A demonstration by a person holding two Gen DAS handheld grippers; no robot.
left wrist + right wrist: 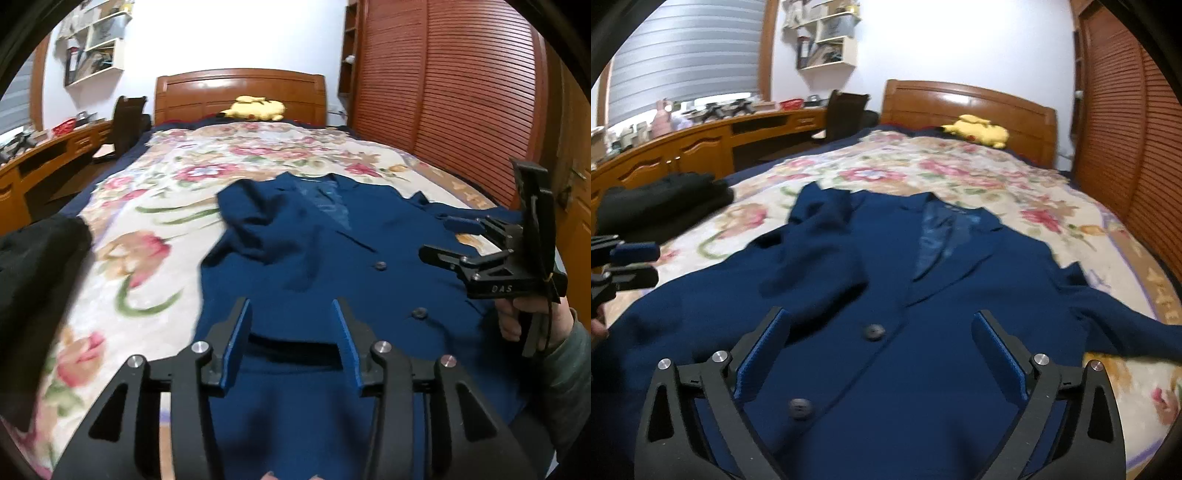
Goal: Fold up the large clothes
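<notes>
A dark blue suit jacket (314, 240) (886, 280) lies front-up on the floral bedspread (147, 206) (997, 177), collar toward the headboard. One sleeve (820, 266) is folded across its chest; the other sleeve (1126, 325) stretches out to the right. My left gripper (291, 332) hovers over the jacket's lower left part, open, with nothing between its blue pads. My right gripper (882, 354) stands wide open above the two buttons (873, 331), holding nothing. Each gripper shows in the other's view: the right gripper (441, 238) in a hand, and the left gripper (635, 262) at the edge.
A folded black garment (37, 277) (665, 206) lies at the bed's left edge. A yellow plush toy (258, 109) (979, 131) rests by the wooden headboard (240, 92). A wooden desk (683, 155) and chair (846, 110) stand left, louvred wardrobe doors (461, 92) right.
</notes>
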